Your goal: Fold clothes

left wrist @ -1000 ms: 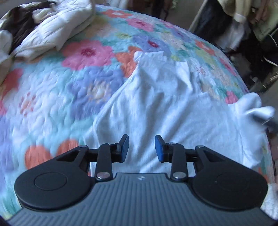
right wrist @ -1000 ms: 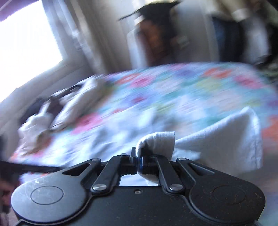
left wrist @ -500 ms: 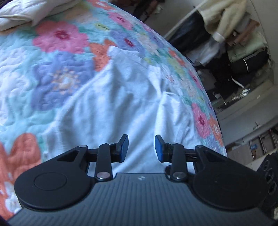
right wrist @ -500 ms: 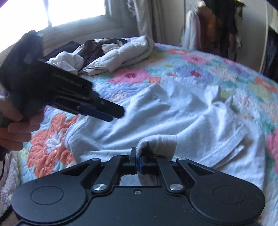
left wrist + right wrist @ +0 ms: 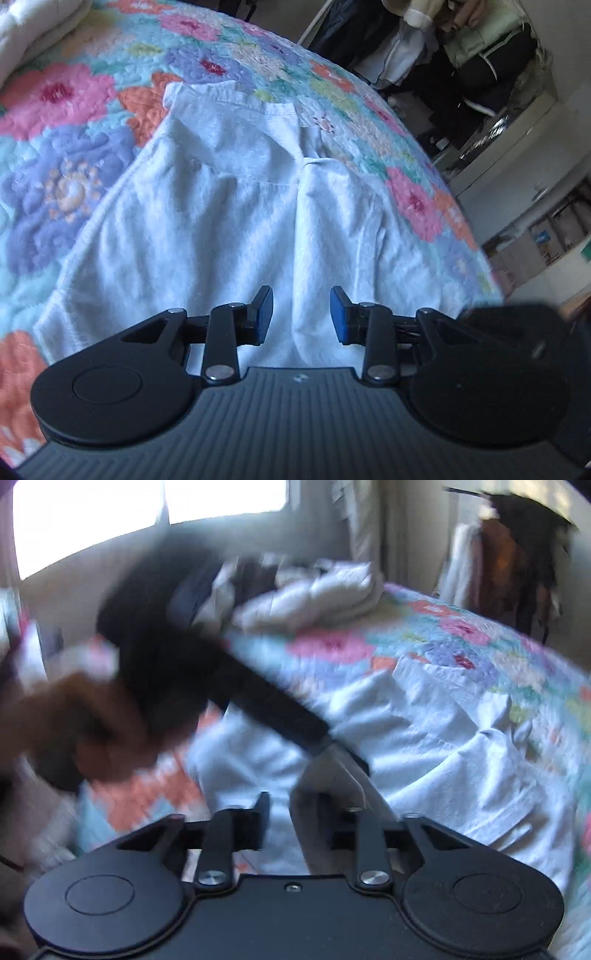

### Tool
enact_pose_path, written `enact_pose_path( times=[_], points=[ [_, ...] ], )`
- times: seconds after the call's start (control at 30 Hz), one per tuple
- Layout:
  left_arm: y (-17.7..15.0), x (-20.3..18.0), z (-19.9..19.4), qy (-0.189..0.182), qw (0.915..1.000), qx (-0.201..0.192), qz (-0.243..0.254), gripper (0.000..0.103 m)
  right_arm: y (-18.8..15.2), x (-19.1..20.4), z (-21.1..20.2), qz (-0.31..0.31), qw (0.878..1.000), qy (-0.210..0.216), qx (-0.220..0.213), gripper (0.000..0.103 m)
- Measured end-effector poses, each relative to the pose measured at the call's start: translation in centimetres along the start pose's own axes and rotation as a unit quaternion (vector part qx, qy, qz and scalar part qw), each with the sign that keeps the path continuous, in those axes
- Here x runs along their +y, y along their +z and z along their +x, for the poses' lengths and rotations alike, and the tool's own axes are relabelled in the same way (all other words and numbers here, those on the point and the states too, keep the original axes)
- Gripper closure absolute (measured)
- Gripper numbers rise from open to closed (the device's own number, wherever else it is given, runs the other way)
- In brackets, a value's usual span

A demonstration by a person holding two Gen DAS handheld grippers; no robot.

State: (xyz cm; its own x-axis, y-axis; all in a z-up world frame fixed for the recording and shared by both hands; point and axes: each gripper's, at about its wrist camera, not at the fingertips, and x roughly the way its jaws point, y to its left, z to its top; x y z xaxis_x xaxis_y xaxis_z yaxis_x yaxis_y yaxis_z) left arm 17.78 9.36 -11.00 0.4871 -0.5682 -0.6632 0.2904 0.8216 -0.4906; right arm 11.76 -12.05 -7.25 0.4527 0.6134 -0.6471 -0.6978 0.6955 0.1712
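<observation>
Over white shirt, right gripper opening, fold released

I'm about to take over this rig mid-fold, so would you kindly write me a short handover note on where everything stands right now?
Left claw: open, empty, over the near edge of the white shirt.
Right claw: jaws opening, a fold of shirt between them, apparently being let go.
Shirt: spread on the floral quilt, right side folded in over the middle, forming a lengthwise crease.
Unfolded clothes pile: at the far end of the bed.
Done: one side fold, as far as visible.
Left: fold the other side, fold lengthwise, then the pile.
</observation>
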Motion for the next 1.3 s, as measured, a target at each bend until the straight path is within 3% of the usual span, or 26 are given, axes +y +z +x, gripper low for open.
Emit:
enact_pose_path(
  times=[0.07, 0.17, 0.27, 0.4, 0.5, 0.6, 0.67, 0.73, 0.77, 0.8, 0.9, 1.0, 1.07, 1.1, 1.13, 1.2, 1.3],
  points=[
    [-0.1, -0.2, -0.1, 0.018, 0.9997, 0.002, 0.014, 0.07, -0.3, -2.8, -1.5, 0.067, 0.997, 0.034, -0.017, 0.06],
    [-0.2, -0.2, -0.2, -0.001, 0.9999, 0.006, 0.013, 0.07, -1.2, -7.0, -2.7, 0.172, 0.982, 0.067, -0.041, 0.054],
    [-0.6, -1.1, 0.2, -0.019, 0.9992, 0.02, 0.03, 0.067, -2.3, -10.3, -2.1, 0.26, 0.964, 0.036, -0.038, 0.049],
    [-1.3, -3.0, 1.2, -0.028, 0.9963, 0.047, 0.067, 0.062, -4.8, -13.4, 0.0, 0.349, 0.936, -0.035, 0.014, 0.049],
    [-2.1, -4.5, 1.4, -0.041, 0.9933, 0.062, 0.088, 0.061, -5.9, -14.6, 0.4, 0.407, 0.913, -0.026, 0.012, 0.047],
    [-2.9, -6.4, 1.2, -0.033, 0.9889, 0.059, 0.132, 0.05, -5.3, -14.9, 1.4, 0.417, 0.908, -0.033, -0.002, 0.039],
    [-3.3, -7.6, 1.4, 0.0, 0.9821, 0.045, 0.183, 0.044, -4.2, -15.0, 3.0, 0.408, 0.912, -0.049, -0.003, 0.039],
    [-3.4, -7.9, 2.1, 0.039, 0.9785, 0.041, 0.198, 0.039, -2.9, -14.4, 4.4, 0.367, 0.928, -0.066, -0.004, 0.041],
    [-3.5, -7.7, 2.6, 0.046, 0.9794, 0.048, 0.191, 0.039, -2.4, -13.7, 4.6, 0.34, 0.937, -0.076, -0.006, 0.059],
    [-3.6, -7.4, 3.1, 0.052, 0.9802, 0.054, 0.183, 0.038, -2.1, -13.2, 4.7, 0.319, 0.944, -0.083, -0.007, 0.092],
    [-4.3, -6.0, 4.2, 0.054, 0.9867, 0.079, 0.132, 0.031, -1.9, -12.7, 3.4, 0.305, 0.947, -0.091, -0.049, 0.094],
    [-4.3, -6.3, 3.8, 0.066, 0.987, 0.06, 0.134, 0.029, -0.8, -11.6, 2.0, 0.281, 0.951, -0.085, -0.093, 0.094],
    [-4.5, -6.6, 3.3, 0.082, 0.9849, 0.043, 0.147, 0.04, 0.3, -10.5, 1.4, 0.257, 0.957, -0.082, -0.105, 0.094],
    [-4.7, -6.8, 3.0, 0.096, 0.9827, 0.035, 0.155, 0.079, 0.8, -10.0, 1.2, 0.244, 0.96, -0.082, -0.109, 0.094],
    [-4.9, -6.9, 2.8, 0.114, 0.98, 0.035, 0.159, 0.095, 1.3, -9.3, 0.9, 0.228, 0.964, -0.08, -0.112, 0.094],
    [-5.3, -6.9, 1.4, 0.127, 0.9802, 0.017, 0.151, 0.095, 2.6, -7.8, 1.0, 0.191, 0.972, -0.077, -0.114, 0.094],
    [-5.5, -6.7, -1.6, 0.113, 0.9882, 0.001, 0.103, 0.095, 4.6, -5.8, 1.1, 0.154, 0.978, -0.065, -0.124, 0.095]
  ],
)
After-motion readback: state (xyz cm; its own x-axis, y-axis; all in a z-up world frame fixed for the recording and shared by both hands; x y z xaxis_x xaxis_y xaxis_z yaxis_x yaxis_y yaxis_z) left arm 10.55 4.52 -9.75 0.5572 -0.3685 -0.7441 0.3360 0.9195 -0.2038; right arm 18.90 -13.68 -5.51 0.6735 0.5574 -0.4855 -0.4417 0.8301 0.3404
